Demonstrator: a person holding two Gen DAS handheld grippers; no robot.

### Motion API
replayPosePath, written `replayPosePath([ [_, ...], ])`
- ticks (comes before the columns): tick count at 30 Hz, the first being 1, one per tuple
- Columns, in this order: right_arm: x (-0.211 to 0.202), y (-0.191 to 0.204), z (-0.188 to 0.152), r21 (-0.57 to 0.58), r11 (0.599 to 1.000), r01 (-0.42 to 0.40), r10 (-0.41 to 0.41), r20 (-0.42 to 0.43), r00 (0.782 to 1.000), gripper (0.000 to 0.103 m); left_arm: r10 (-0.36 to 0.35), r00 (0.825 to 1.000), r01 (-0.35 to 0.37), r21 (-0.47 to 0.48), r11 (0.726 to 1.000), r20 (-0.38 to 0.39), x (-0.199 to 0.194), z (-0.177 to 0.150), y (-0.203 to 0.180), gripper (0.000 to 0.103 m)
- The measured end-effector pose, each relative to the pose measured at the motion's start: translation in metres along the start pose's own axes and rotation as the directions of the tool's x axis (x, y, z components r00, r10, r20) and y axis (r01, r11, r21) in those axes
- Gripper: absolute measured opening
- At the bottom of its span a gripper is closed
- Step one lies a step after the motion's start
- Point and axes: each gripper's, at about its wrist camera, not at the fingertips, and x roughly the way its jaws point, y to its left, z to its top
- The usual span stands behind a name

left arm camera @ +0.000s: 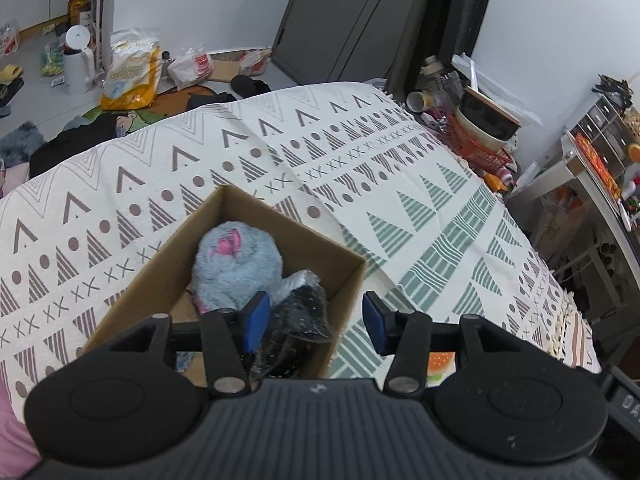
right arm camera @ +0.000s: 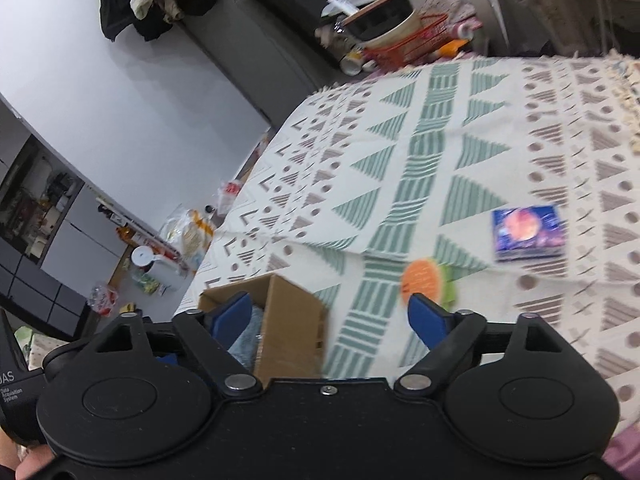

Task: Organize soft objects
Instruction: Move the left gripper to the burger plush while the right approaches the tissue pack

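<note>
An open cardboard box [left arm camera: 256, 216] sits on the patterned cloth. Inside it lie a fluffy light-blue plush with pink marks [left arm camera: 236, 264] and a black-and-grey soft item in clear plastic wrap [left arm camera: 304, 304]. My left gripper [left arm camera: 316, 320] hovers open over the box's right edge, nothing between its blue pads [left arm camera: 256, 316]. In the right wrist view the same box [right arm camera: 288, 320] shows at lower left. My right gripper [right arm camera: 328, 316] is open and empty above the cloth. An orange burger-shaped soft toy [right arm camera: 424, 280] lies just ahead of its right finger. A blue square item with an orange disc picture [right arm camera: 528, 232] lies farther right.
The cloth [left arm camera: 360, 168] covers a raised surface whose edges drop off at the far side and the right. A red wire basket with a dark bowl [left arm camera: 484, 124] stands beyond the far right corner. Bags, a white kettle [left arm camera: 78, 60] and slippers litter the floor at the left.
</note>
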Motion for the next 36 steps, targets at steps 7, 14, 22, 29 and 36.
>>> replayPosePath([
  [7,-0.022,-0.026,0.007,-0.029,0.999,0.040,-0.040,0.025,0.999,0.095,0.009,1.000,-0.009,0.051,0.999,-0.007,0.002,-0.009,-0.023,0.050],
  [14,-0.039,-0.055,0.017,-0.009,0.998,0.065,-0.065,0.041,0.997,0.097,-0.015,1.000,0.015,0.088,0.996,-0.002,0.001,-0.017,-0.044,0.053],
  [22,-0.056,-0.084,0.031,0.010,0.998,0.066,-0.066,0.074,0.995,0.100,-0.035,0.999,0.032,0.134,0.991,0.024,0.001,-0.026,-0.067,0.068],
  [29,-0.049,-0.116,0.029,0.098,0.993,0.066,-0.075,0.090,0.993,0.101,-0.094,0.995,0.088,0.158,0.983,0.027,0.006,-0.037,-0.078,0.069],
  [36,-0.036,-0.128,0.024,0.131,0.985,0.108,-0.123,0.110,0.986,0.101,-0.115,0.993,0.111,0.190,0.975,0.012,0.023,-0.047,-0.090,0.069],
])
